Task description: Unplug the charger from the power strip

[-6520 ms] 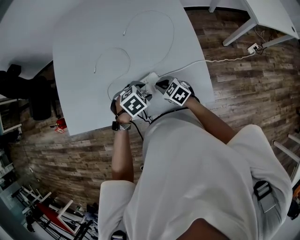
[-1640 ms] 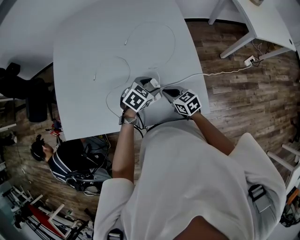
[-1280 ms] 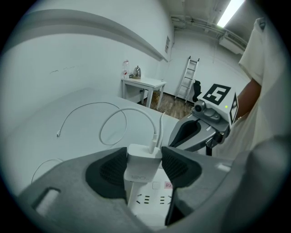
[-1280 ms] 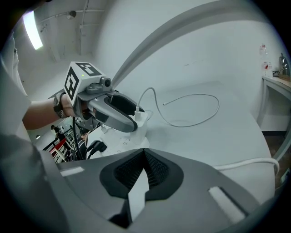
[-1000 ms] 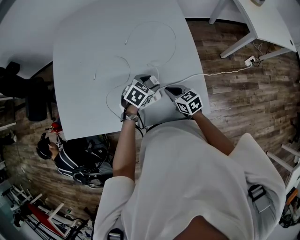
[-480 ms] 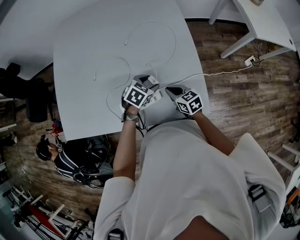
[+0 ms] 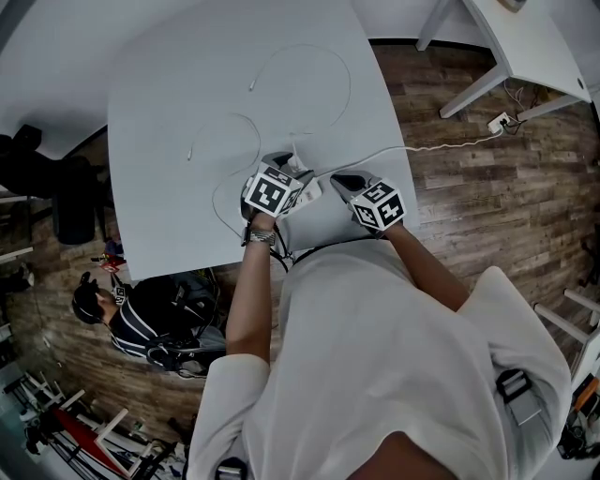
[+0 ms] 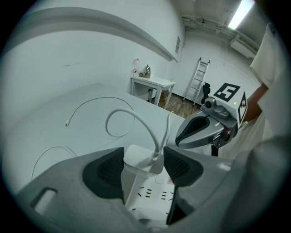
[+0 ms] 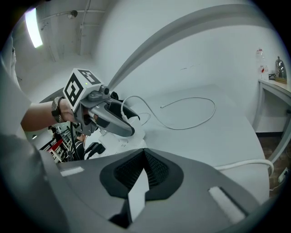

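The table (image 7: 187, 112) top is smooth and matt; on it the charger (image 8: 138, 159) and power strip (image 8: 152, 198) are smooth white plastic with a faint sheen; the cable (image 8: 119, 111) looks rubbery; beside the table the floor (image 7: 487, 197) is grained wood planking; the left gripper (image 8: 143, 164) has ribbed, matt black pads (image 8: 107, 170).

Fig. A bare test lab or workshop room. Both the left gripper (image 7: 286, 167) and the right gripper (image 7: 343, 180) work over a large white table (image 7: 187, 103). A second white table (image 7: 539, 42) stands beyond and to the right of the right gripper, on a wood-plank floor (image 7: 487, 216), with an extension socket (image 7: 500, 121) by its leg. Ahead of the left gripper are a stepladder (image 8: 196, 79), a side table (image 8: 152, 83) with bottles (image 8: 146, 70), a tube light (image 8: 239, 10) and ceiling pipes (image 8: 213, 26). Behind and left of it, a seated person (image 7: 122, 314) and red frames (image 7: 94, 439).
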`<state>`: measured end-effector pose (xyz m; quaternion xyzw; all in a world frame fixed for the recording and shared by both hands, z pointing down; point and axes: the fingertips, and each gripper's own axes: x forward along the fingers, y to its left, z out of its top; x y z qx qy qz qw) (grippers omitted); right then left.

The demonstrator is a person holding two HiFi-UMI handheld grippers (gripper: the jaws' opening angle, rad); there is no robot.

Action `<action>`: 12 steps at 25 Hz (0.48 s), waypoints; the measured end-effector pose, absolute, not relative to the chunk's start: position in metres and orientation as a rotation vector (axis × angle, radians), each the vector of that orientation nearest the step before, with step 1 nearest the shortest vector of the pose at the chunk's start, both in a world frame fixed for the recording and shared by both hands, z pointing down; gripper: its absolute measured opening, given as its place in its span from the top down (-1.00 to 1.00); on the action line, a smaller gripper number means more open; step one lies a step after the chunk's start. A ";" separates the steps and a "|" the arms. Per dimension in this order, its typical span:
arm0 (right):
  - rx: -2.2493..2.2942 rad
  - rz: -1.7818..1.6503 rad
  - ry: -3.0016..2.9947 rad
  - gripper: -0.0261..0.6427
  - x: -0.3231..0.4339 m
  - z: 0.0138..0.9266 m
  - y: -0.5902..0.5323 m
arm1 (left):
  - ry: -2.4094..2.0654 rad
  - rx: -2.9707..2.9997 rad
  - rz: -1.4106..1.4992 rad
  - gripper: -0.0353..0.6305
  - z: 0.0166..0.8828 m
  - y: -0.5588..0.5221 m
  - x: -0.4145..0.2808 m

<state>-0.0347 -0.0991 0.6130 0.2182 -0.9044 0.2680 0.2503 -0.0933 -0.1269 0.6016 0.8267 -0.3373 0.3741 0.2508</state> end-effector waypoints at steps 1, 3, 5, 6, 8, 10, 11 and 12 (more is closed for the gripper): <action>0.594 0.728 -2.463 0.91 -0.034 0.612 -0.098 | -0.923 2.246 1.021 0.08 0.602 -0.125 -0.094; 0.591 0.726 -2.465 0.91 -0.034 0.611 -0.097 | -0.929 2.237 1.024 0.08 0.603 -0.122 -0.096; 0.587 0.723 -2.465 0.91 -0.035 0.611 -0.095 | -0.938 2.225 1.019 0.08 0.606 -0.120 -0.100; 0.586 0.722 -2.466 0.91 -0.036 0.611 -0.094 | -0.946 2.220 1.012 0.08 0.606 -0.119 -0.101; 0.583 0.718 -2.467 0.91 -0.036 0.610 -0.092 | -0.963 2.214 1.000 0.08 0.606 -0.118 -0.104; 0.579 0.713 -2.468 0.91 -0.036 0.609 -0.091 | -0.973 2.211 0.996 0.08 0.605 -0.116 -0.107; 0.578 0.712 -2.468 0.91 -0.037 0.609 -0.090 | -0.976 2.211 0.993 0.08 0.604 -0.115 -0.108; 0.576 0.710 -2.469 0.91 -0.037 0.608 -0.089 | -0.978 2.210 0.989 0.08 0.604 -0.114 -0.110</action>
